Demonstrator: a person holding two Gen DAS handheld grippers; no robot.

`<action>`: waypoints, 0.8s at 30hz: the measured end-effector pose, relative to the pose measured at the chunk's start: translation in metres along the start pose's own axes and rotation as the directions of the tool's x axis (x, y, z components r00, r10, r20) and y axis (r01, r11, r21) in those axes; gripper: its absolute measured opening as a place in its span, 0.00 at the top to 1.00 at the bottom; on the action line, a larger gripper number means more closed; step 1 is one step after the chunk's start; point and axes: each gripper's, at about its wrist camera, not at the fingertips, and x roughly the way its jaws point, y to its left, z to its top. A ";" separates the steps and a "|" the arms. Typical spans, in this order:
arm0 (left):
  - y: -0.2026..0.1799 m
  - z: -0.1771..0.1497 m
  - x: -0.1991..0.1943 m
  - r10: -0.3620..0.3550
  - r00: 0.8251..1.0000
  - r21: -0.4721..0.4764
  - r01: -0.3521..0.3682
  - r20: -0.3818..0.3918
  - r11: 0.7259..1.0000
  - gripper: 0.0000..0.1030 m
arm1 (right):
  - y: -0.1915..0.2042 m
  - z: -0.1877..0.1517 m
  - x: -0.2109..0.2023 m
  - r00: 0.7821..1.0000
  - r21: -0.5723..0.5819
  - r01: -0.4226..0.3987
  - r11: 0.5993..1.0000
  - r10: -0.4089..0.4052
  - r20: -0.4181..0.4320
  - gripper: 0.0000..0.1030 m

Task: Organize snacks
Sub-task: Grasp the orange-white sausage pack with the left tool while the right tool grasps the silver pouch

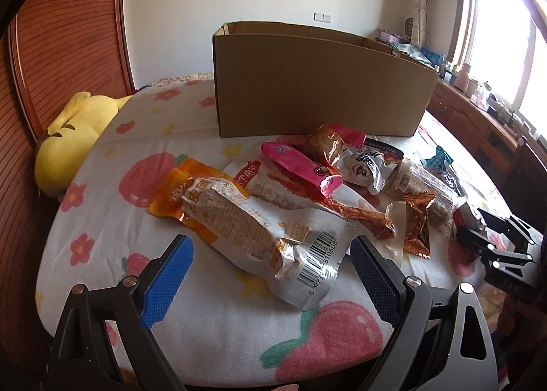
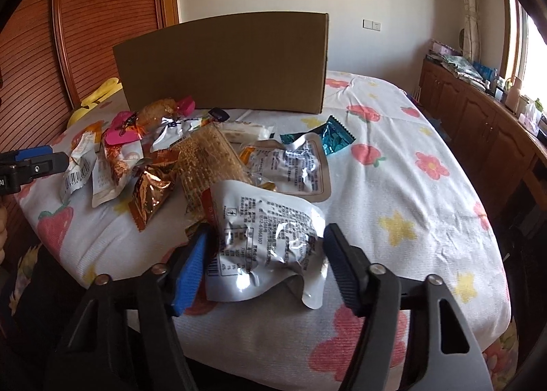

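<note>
Meanwhile, snack packets (image 2: 191,158) lay heaped near the bed's (image 2: 393,185) middle before a cardboard box (image 1: 314,83) — the left tool (image 1: 270,274) gaped around a barcoded packet (image 1: 259,237), the right tool (image 2: 266,264) straddled a silver pouch (image 2: 270,244), pads apart.

1 cardboard box (image 1: 314,83); roughly 10 snack packets (image 2: 191,165) piled in front of it; 1 yellow plush toy (image 1: 71,141) left of it.

Flower-print bed (image 2: 393,165) bears snack packets (image 1: 259,226), cardboard box (image 1: 307,83).
</note>
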 end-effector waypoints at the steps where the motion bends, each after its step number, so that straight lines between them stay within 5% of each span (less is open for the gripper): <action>1: 0.000 0.001 0.002 -0.005 1.000 -0.007 0.005 -0.004 1.000 0.09 | -0.002 0.000 0.000 1.000 0.008 0.004 1.000 -0.004 0.001 0.38; 10: 0.004 0.015 0.029 -0.047 0.997 -0.093 0.041 -0.063 0.995 0.09 | -0.001 -0.002 -0.001 1.000 0.016 0.018 1.000 -0.019 0.023 0.38; 24: 0.026 0.008 0.034 0.008 0.994 -0.072 -0.016 -0.110 0.997 0.09 | 0.000 -0.004 0.000 0.999 0.016 0.030 0.999 -0.031 0.039 0.38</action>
